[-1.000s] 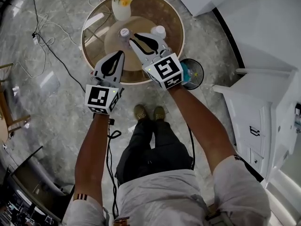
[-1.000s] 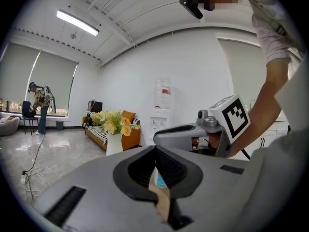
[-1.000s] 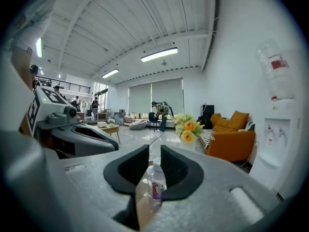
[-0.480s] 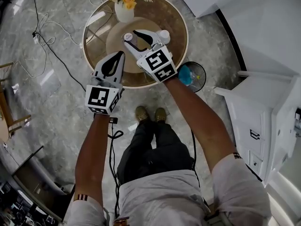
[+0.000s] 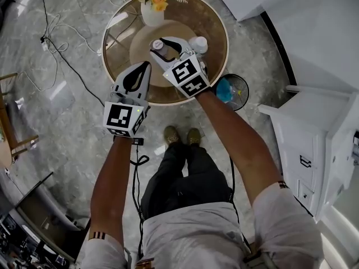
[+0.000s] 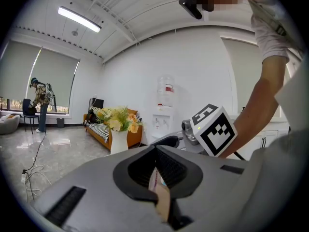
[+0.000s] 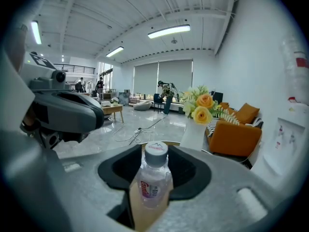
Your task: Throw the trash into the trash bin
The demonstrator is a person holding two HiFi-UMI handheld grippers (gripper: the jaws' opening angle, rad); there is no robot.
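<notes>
Both claws: right claw [image 5: 166, 46] just opened wide around bottle [image 7: 152, 182]; left claw [image 5: 146, 65] pinches scrap [image 6: 159, 187].

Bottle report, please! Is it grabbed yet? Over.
Right gripper jaws just been opening, bottle standing between them, not squeezed. Left gripper shut on a thin wrapper. Trash bin on floor beside table. White cup close by bottle.

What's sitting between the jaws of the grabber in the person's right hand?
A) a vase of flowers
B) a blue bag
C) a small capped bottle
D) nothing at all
C: the right gripper view shows a small bottle with a white cap standing between the jaws of the right gripper, which have just been opening.
</notes>
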